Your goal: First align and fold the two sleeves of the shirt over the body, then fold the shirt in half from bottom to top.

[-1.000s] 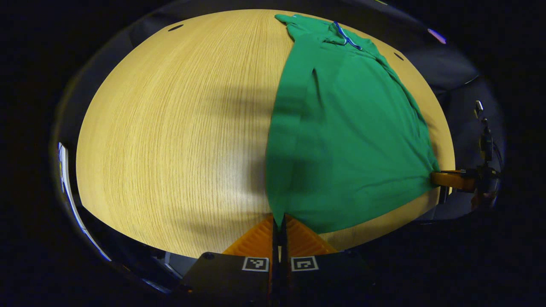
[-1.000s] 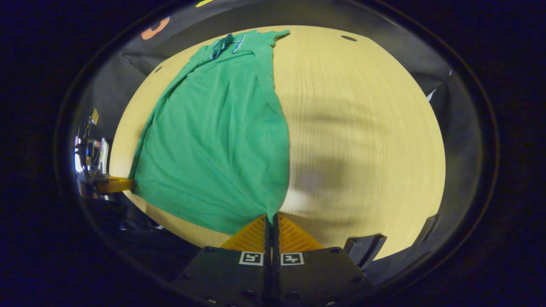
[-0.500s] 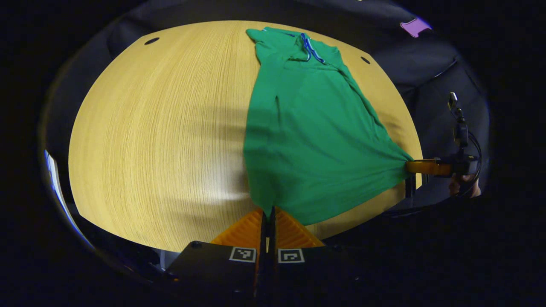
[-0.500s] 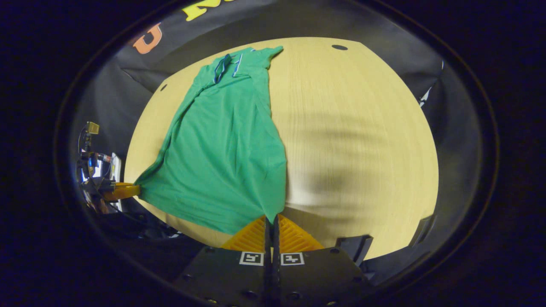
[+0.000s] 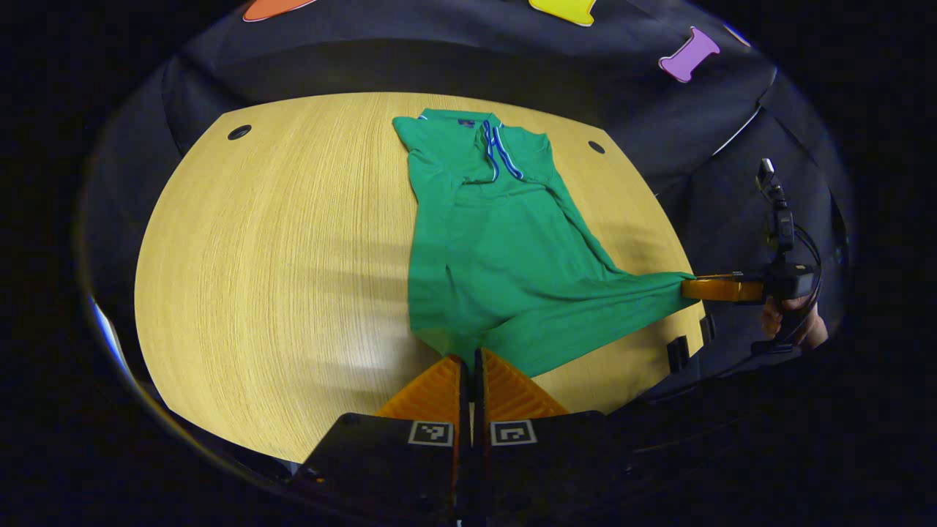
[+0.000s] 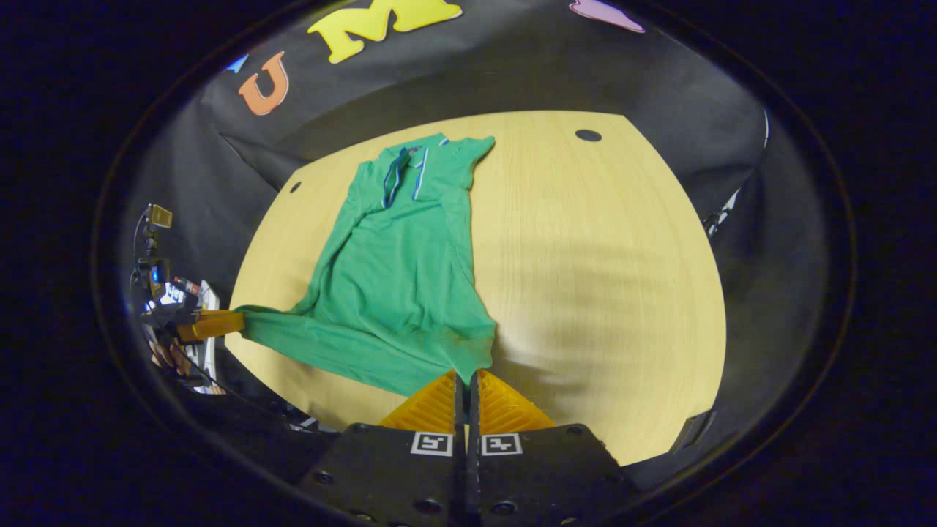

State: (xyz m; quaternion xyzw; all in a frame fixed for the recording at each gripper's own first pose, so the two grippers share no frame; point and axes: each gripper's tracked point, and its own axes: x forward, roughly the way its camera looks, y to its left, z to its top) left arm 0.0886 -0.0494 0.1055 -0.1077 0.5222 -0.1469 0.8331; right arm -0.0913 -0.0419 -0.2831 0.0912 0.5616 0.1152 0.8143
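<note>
Shirt: one green shirt (image 5: 505, 256) lies on the wooden table (image 5: 278, 256), collar at the far end near the booth wall, hem end toward the cameras and lifted off the wood.
Sleeves: both lie folded in over the body, so the shirt reads as a long narrow strip.
Collar: one, edged with two pale-and-blue stripes (image 6: 402, 176).
Left gripper (image 5: 469, 360): fingers pressed together on one bottom corner of the shirt — cloth pinched between them.
Right gripper (image 6: 463, 377): fingers likewise clamped on the other bottom corner.
Hem: stretched in the air between the two grippers, which are well apart.
Hands: one hand (image 5: 794, 322) shows holding the right gripper in the left gripper view; one hand (image 6: 172, 355) holds the left gripper in the right gripper view.
Table holes: two dark round holes (image 5: 239, 132) at the far corners.
</note>
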